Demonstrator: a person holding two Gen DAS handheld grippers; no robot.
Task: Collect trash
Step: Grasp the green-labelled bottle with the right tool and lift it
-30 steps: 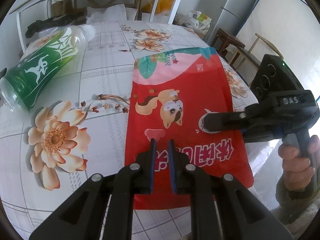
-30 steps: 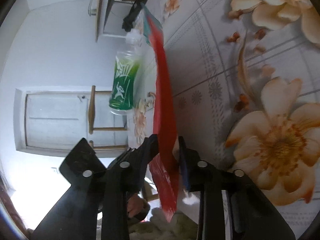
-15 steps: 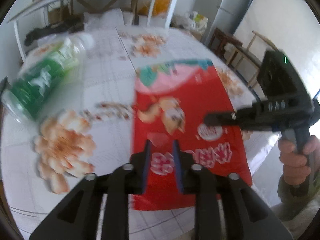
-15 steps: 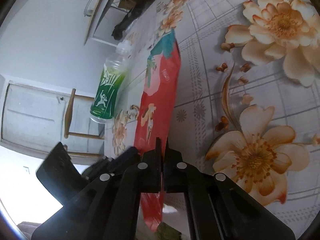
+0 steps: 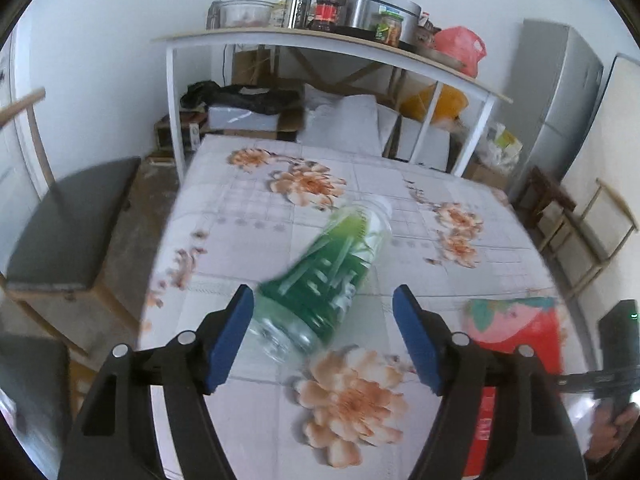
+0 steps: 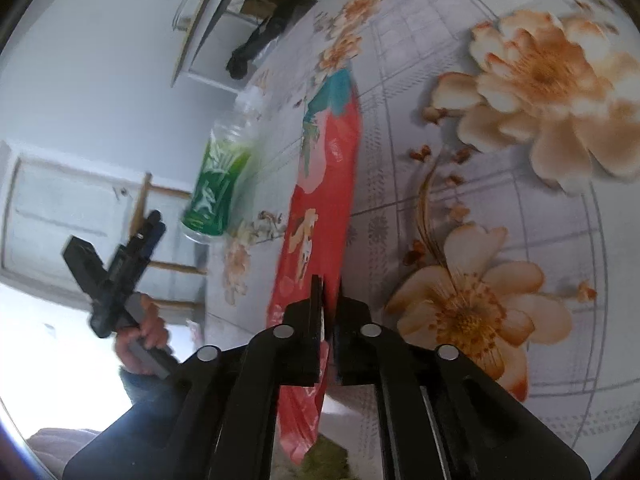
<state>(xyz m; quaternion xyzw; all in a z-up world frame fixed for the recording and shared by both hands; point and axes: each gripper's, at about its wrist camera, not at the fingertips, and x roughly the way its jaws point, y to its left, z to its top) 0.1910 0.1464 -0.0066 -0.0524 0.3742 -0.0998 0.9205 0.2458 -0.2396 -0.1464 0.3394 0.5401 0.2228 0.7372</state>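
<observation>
My left gripper (image 5: 323,322) has just been opening, jaws now spread wide and released, nothing pressed btwn the blue pads (image 5: 230,340). Green bottle (image 5: 332,276) lies on its side on the bench (image 5: 240,240), base toward me and seen btwn the spread pads but not touched, cap end pointing to the far edge; pic blurred. Red snack bag (image 6: 320,208) lies flat near the bench's right edge w/ its near end hanging off the near edge. My right gripper (image 6: 329,300) is clenched on that bag's near end, jaws nearly together w/ the red film pinched btwn them; they've just eased open a bit. In the right wrist view bottle sits beside the bag, apart from it. Shelf (image 5: 320,40) w/ jars beyond the far edge.
</observation>
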